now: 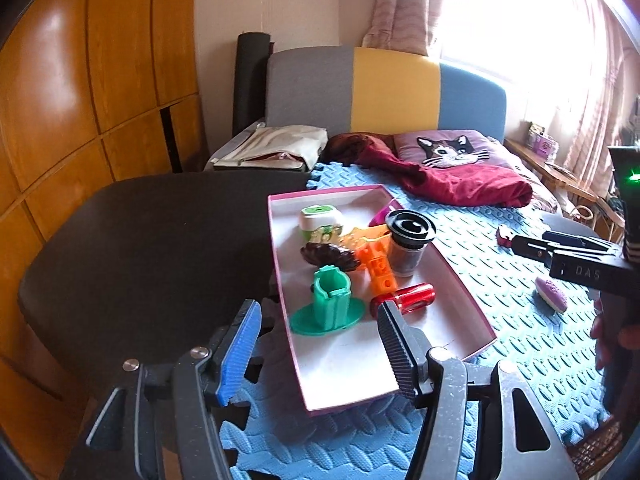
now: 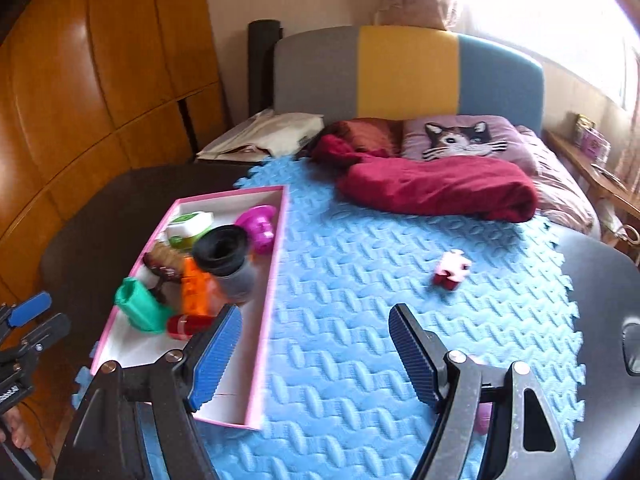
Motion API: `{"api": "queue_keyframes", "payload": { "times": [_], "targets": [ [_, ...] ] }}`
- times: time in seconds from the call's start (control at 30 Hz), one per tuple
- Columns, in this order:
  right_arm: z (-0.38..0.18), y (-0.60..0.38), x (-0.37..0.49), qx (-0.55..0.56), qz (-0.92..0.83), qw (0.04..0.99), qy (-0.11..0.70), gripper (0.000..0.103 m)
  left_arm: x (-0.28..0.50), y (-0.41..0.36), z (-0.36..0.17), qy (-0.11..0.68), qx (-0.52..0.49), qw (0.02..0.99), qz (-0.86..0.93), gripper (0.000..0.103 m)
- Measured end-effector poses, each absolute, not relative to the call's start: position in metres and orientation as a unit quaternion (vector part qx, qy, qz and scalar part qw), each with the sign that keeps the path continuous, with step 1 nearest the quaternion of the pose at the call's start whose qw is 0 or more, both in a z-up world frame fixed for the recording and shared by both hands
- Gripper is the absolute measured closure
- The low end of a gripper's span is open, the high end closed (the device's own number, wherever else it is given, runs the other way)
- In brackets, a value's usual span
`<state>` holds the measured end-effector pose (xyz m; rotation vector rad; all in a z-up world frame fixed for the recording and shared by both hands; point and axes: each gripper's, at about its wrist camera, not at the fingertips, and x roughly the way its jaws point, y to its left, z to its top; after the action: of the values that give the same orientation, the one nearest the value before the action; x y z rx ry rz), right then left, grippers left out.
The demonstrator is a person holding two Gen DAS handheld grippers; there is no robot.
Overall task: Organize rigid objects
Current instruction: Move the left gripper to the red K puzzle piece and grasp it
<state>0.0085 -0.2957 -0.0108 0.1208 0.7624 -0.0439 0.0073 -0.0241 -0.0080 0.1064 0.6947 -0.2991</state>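
In the left wrist view, the left claw [image 1: 320,332] is standing partly open with nothing between its pads, hovering over the near end of the pink-edged box [image 1: 472,322], and its right finger is covering part of the red cylinder [image 1: 414,297]. Inside the box a green stand [image 1: 330,307], an orange block piece [image 1: 378,266], a black-lidded jar [image 1: 408,242], a dark brown piece [image 1: 328,255] and a white and green case [image 1: 322,218] are lying close together; a magenta piece behind the jar is showing only as a sliver. The right claw [image 1: 520,242] is entering from the right edge, its body cut off, and a pink oval piece [image 1: 552,299] is lying on the blue foam mat [image 1: 520,360] just below it. A small red and white piece by its tips is half hidden. In the right wrist view, motion blur is softening the box contents, but the magenta piece [image 2: 258,222] is showing fully here. The right claw [image 2: 316,354] is standing wide open and empty above the mat, its left finger overlapping the box's right wall [image 2: 276,280]. A small pink and red toy [image 2: 452,270] is lying alone on the mat, well apart from the box. A pink thing is peeking from behind the right finger, too hidden to identify. The left claw [image 2: 36,320] is appearing at the left edge, partly cut off.
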Motion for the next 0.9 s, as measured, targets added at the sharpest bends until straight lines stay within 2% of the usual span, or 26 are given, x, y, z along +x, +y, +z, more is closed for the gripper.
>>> {"api": "queue_keyframes", "payload": {
  "times": [0.57,0.77,0.9],
  "targets": [
    [-0.018,-0.424,-0.019,0.084,-0.167,0.917,0.352,0.026,0.003,-0.08,0.0,0.332,0.096,0.917,-0.198,0.036],
    [-0.039,-0.47,-0.031,0.174,-0.21,0.894,0.354,0.026,0.011,-0.107,0.0,0.342,0.109,0.907,-0.22,0.036],
    [-0.039,-0.477,-0.033,0.194,-0.212,0.89,0.355,0.026,0.016,-0.129,-0.001,0.343,0.122,0.901,-0.236,0.036]
  ]
}}
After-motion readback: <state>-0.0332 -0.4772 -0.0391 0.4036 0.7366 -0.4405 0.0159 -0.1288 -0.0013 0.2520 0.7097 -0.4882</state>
